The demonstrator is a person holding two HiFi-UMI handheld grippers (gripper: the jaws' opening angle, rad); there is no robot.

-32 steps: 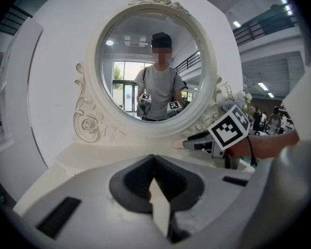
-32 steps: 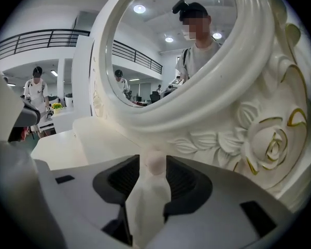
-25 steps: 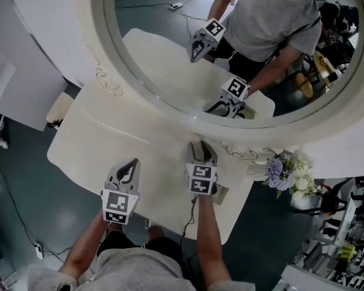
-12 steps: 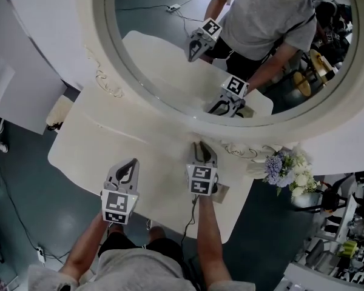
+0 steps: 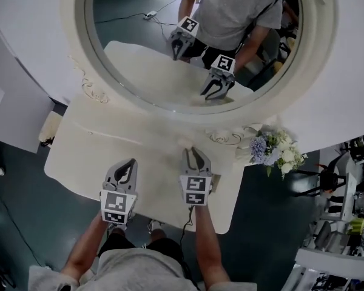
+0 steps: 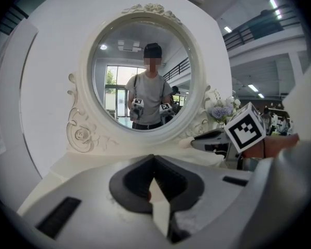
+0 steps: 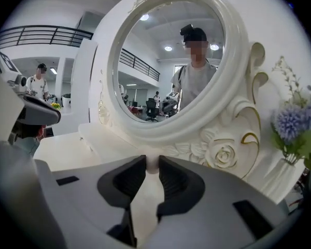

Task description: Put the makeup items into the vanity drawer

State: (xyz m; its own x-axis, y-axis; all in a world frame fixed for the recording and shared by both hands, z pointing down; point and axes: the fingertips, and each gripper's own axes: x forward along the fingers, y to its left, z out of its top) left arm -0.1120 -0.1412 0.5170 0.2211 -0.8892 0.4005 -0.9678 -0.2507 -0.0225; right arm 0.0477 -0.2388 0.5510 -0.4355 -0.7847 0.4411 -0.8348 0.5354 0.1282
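Table (image 5: pixel 91 150): smooth cream paint, satin sheen. Mirror frame (image 5: pixel 73 41): carved, glossy white w/ gilt edging. Small item (image 7: pixel 152 165): pale, smooth, matt. Flowers (image 5: pixel 273 150): look like cloth.

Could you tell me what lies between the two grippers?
Head view: bare vanity top between left gripper and right gripper, whose jaws have just been closing on a small pale item.
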